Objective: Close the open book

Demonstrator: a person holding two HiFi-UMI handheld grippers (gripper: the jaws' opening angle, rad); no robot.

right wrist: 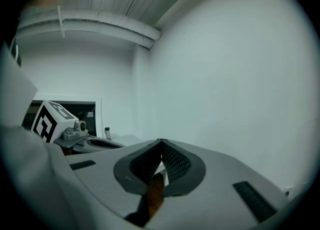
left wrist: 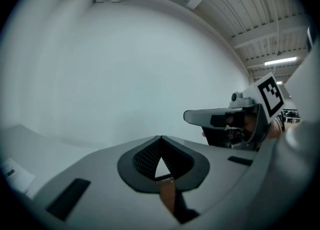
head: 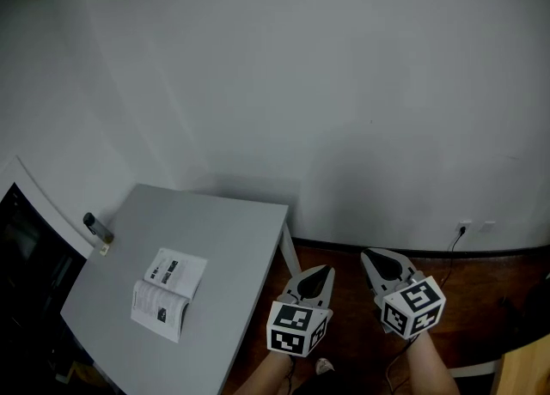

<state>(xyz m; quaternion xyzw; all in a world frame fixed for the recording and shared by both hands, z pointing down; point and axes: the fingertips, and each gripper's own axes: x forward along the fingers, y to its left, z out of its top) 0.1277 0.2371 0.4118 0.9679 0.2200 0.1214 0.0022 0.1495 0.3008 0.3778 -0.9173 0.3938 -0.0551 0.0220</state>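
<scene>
An open book [head: 168, 294] with white printed pages lies flat on the grey table [head: 232, 239], at the left of the head view. Both grippers hover over the floor to the right of the table, well apart from the book. My left gripper [head: 320, 273] is shut with nothing in it, and in its own view the jaw tips meet [left wrist: 160, 138]. My right gripper [head: 373, 256] is beside it, also shut and empty, its tips touching [right wrist: 161, 141]. A corner of the book [left wrist: 14, 174] shows at the left edge of the left gripper view.
A small dark object [head: 97, 227] lies at the table's far left edge, next to a dark screen [head: 26, 256]. A pale wall rises behind. Brown wooden floor [head: 481, 282] spreads to the right, with a wall socket [head: 464, 227] and pale wooden furniture [head: 526, 369].
</scene>
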